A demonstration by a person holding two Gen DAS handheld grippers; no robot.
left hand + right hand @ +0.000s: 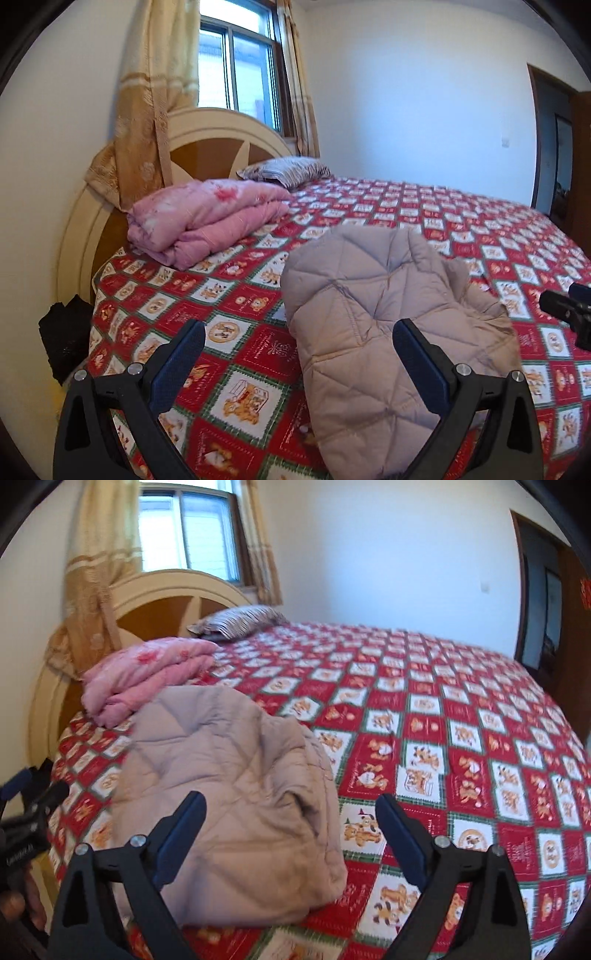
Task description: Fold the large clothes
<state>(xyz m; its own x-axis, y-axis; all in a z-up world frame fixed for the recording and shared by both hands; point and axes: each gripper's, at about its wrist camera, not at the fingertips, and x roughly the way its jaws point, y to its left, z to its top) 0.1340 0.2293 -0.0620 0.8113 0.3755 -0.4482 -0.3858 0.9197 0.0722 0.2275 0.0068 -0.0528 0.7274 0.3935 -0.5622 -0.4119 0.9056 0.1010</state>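
Left gripper [299, 334] fingers spread wide, nothing pinched; blue pads [183, 360] hang above the folded pale grey-beige quilted padded jacket [369, 314], right finger over the fabric, left finger over bare bedspread, contact not evident. Right gripper [290, 812] also spread wide and empty, its left pad [181, 836] over the same jacket [229, 794], right pad over the bedspread beside it. Jacket lies bunched in a compact fold on the red, white and green teddy-bear patchwork bedspread [240, 321], near the bed's front edge. Behind the jacket toward the headboard: folded pink floral quilt [207, 221], then a striped pillow [284, 171] further back. Cream and brown arched wooden headboard [207, 136] behind those, beige patterned curtain [147, 122] draped over it, window [240, 62] above. Dark doorway [554, 147] well apart from the jacket, on the far wall.
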